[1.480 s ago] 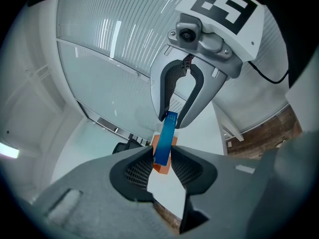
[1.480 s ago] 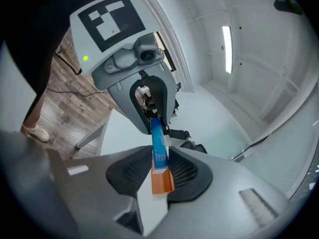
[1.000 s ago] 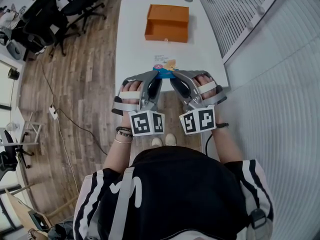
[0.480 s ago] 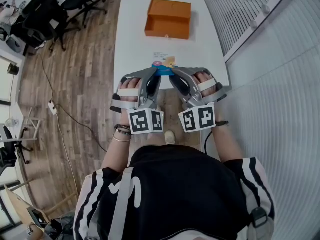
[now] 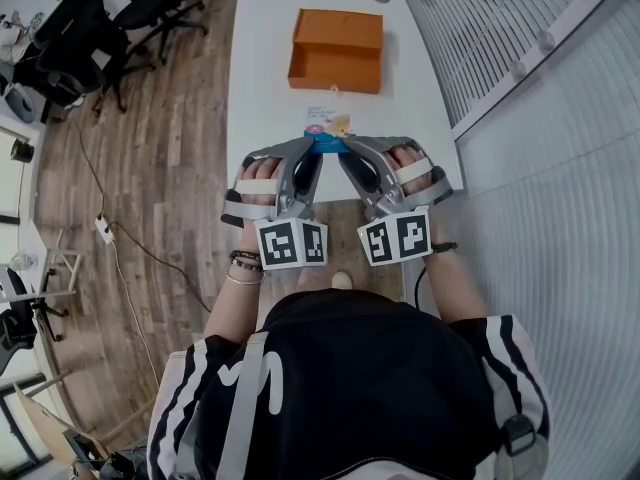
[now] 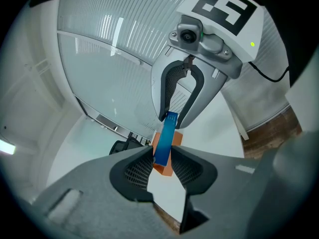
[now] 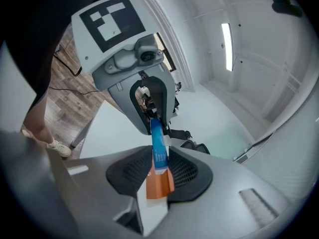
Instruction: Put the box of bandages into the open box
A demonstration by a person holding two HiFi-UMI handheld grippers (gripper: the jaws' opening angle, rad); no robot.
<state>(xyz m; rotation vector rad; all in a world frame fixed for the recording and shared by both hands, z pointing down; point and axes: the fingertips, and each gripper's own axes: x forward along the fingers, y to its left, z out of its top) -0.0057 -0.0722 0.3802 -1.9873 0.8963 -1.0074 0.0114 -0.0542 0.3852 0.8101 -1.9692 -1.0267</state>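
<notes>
Nearest the camera the person's two hands sit side by side, each behind a marker cube [image 5: 292, 243], gripping one tool apiece. The left tool [image 5: 314, 148] and the right tool [image 5: 344, 149] angle inward so that their tips meet from opposite sides on the box of bandages [image 5: 328, 140], a slim blue carton with a pale printed top. In the left gripper view the jaws stand partly apart with their ribbed pads pressed on the carton's two broad faces; the right gripper view shows the same hold on the other end, the jaws parted only as far as the carton's thickness. The carton is held between the tools over the near part of the white tabletop [image 5: 262, 98]. Just beyond it a slip of paper [image 5: 322, 111] lies flat. Farther along, well apart from the carton, the orange open box [image 5: 336, 46] rests on the tabletop near its far end, its lid folded back. Office chairs [image 5: 95, 43] stand on the wooden floor [image 5: 170, 188] off to the left
</notes>
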